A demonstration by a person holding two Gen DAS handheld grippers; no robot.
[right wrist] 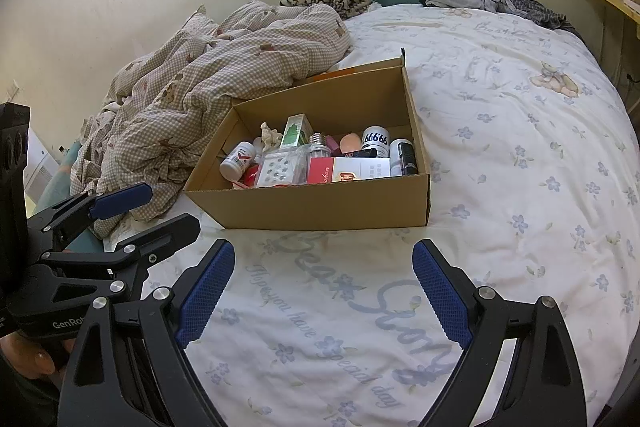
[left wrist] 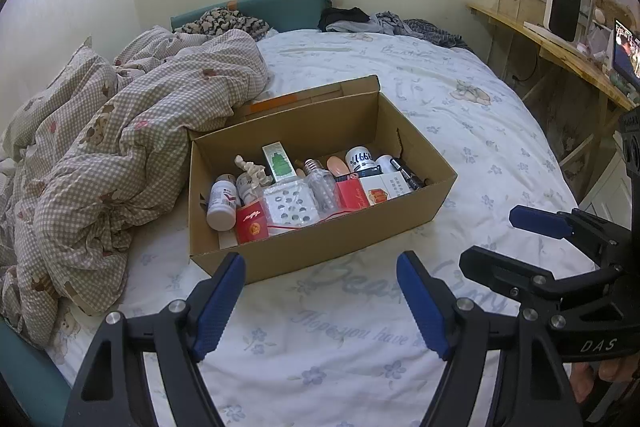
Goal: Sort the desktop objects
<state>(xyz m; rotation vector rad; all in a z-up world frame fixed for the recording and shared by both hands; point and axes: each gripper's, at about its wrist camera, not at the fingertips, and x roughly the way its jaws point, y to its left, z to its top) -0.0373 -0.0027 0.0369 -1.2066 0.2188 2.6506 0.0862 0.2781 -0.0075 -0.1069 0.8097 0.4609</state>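
Cardboard box (left wrist: 320, 235) full of small stuff sits on the bed sheet (left wrist: 460, 115), straight ahead of both tongs and a bit beyond their tips. Left gripper (left wrist: 320, 307) is spread wide with nothing between its blue pads (left wrist: 218, 311), hovering over the sheet just short of the box's near wall. Right gripper (right wrist: 324, 291) is the same deal, wide open and empty, also just short of the box.

Inside the box, from the left tongs' view: a white pill bottle (left wrist: 221, 203) at the left end, a red packet (left wrist: 252, 225) beside it at the near wall, a clear bag with a white dotted thing (left wrist: 290, 205) in the middle, a light bulb (left wrist: 320, 183), a green-and-white carton (left wrist: 278, 163) toward the back, and a white can (left wrist: 360, 159) off to the right.

A crumpled checked quilt (left wrist: 120, 147) is piled left of the box, touching its far left corner.
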